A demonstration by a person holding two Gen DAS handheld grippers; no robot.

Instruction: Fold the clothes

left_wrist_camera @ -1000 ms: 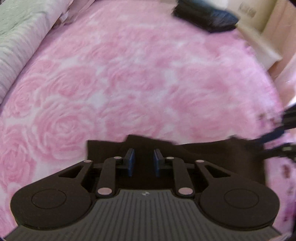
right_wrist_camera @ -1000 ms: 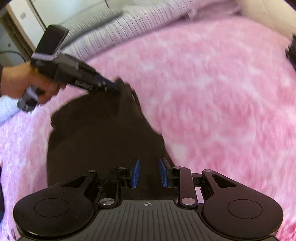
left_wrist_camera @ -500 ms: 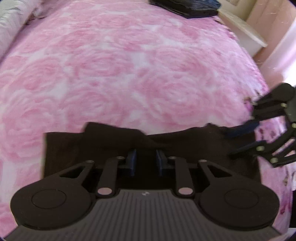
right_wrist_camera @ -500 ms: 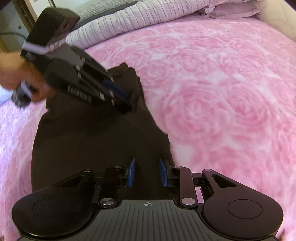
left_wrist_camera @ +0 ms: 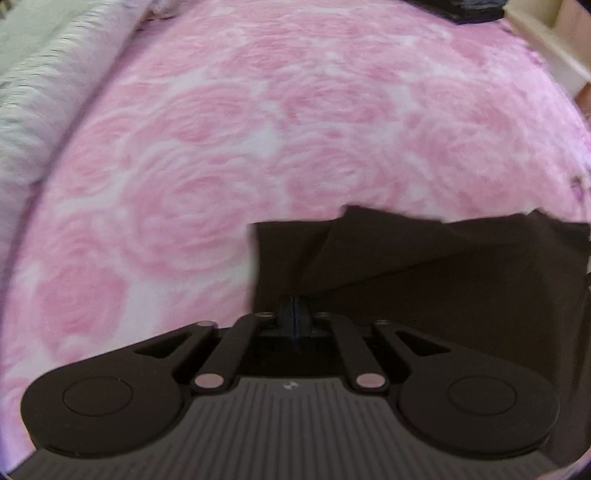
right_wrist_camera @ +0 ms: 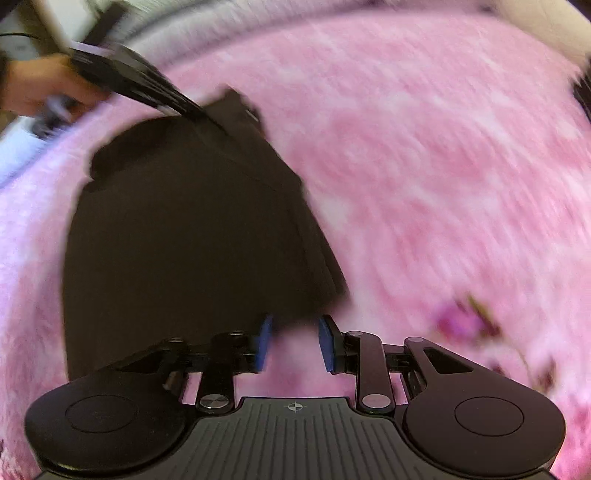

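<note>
A dark brown garment (left_wrist_camera: 424, 280) lies folded on the pink rose-patterned blanket (left_wrist_camera: 258, 129). My left gripper (left_wrist_camera: 294, 314) is shut on the garment's near edge, with a fold of cloth rising from its tips. In the right wrist view the same garment (right_wrist_camera: 184, 229) lies at the left. The left gripper (right_wrist_camera: 192, 110) pinches its far corner there. My right gripper (right_wrist_camera: 295, 339) is open and empty at the garment's near right corner, its blue pads (right_wrist_camera: 264, 341) over the blanket.
A striped grey-white quilt (left_wrist_camera: 40, 88) runs along the left side of the bed. A dark stack of clothes (left_wrist_camera: 458, 9) sits at the far edge. A pale piece of furniture (left_wrist_camera: 546, 48) stands at the far right.
My left gripper has shut on the garment's edge and moved left. My right gripper stays open and has drawn back off the garment to its corner.
</note>
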